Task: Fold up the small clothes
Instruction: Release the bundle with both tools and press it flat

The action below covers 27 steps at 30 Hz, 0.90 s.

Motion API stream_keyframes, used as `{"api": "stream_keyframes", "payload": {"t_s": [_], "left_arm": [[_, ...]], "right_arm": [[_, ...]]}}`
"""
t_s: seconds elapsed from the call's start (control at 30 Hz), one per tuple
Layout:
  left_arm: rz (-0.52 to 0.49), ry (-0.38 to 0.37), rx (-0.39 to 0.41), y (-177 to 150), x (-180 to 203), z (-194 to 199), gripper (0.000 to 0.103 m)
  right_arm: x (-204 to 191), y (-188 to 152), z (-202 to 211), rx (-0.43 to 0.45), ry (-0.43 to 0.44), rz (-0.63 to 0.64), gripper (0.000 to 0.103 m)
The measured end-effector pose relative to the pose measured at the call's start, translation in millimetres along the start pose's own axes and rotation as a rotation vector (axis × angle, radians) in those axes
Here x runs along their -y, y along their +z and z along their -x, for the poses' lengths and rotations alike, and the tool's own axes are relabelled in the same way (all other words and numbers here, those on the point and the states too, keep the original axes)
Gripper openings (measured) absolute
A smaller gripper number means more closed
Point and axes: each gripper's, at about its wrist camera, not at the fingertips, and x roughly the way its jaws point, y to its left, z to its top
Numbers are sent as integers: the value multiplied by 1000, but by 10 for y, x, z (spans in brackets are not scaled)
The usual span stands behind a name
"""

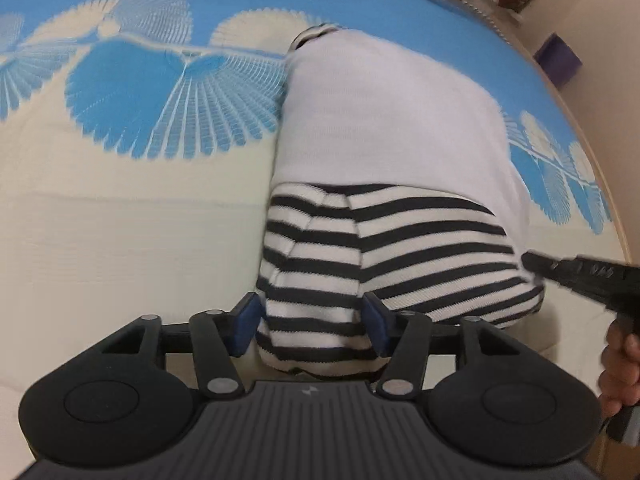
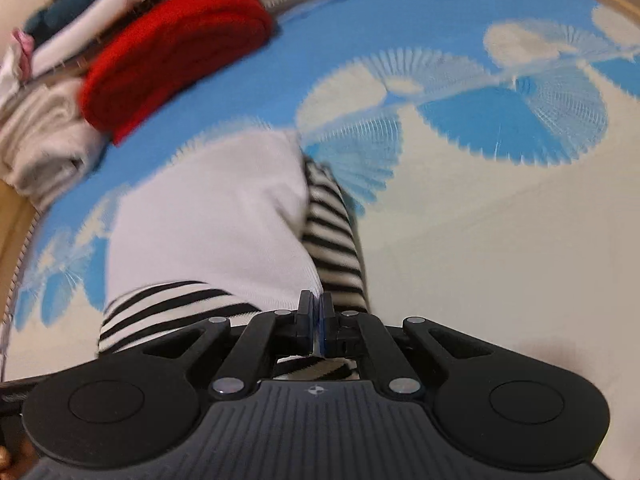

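A small garment, white body (image 1: 384, 120) with black-and-white striped parts (image 1: 400, 256), lies on a blue and cream patterned bedspread (image 1: 120, 208). My left gripper (image 1: 312, 320) stands over its near striped end with the jaws wide. A striped fold lies between the blue pads (image 1: 246, 320), and I see no squeeze on it. My right gripper (image 2: 316, 320) is shut, its pads pinching the garment's edge where white cloth (image 2: 208, 216) meets stripes (image 2: 332, 232). In the left wrist view the right gripper (image 1: 534, 262) comes in from the right and meets the garment's right side.
A folded red cloth (image 2: 172, 48) and a folded beige cloth (image 2: 44, 148) sit at the bedspread's far left, with more clothes behind them. A hand (image 1: 620, 360) holds the right gripper. A purple box (image 1: 558, 58) stands beyond the bed's wooden edge (image 1: 624, 216).
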Motion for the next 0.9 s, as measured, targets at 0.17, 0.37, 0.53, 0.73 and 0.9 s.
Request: {"api": "stream_keyframes", "payload": {"t_s": [0.17, 0.37, 0.53, 0.73, 0.9], "left_arm": [[-89, 25, 54, 93, 172, 213, 61], [-63, -26, 209, 204, 194, 434, 60], [-57, 22, 144, 256, 241, 192, 47], [-65, 58, 152, 258, 266, 164, 48], [-66, 47, 158, 251, 299, 242, 48]], "right_arm": [[-88, 14, -186, -35, -48, 57, 3], [-298, 152, 235, 166, -49, 113, 31], [-486, 82, 174, 103, 206, 149, 31], [-480, -87, -289, -113, 1, 209, 31], [-627, 2, 45, 19, 19, 273, 34]]}}
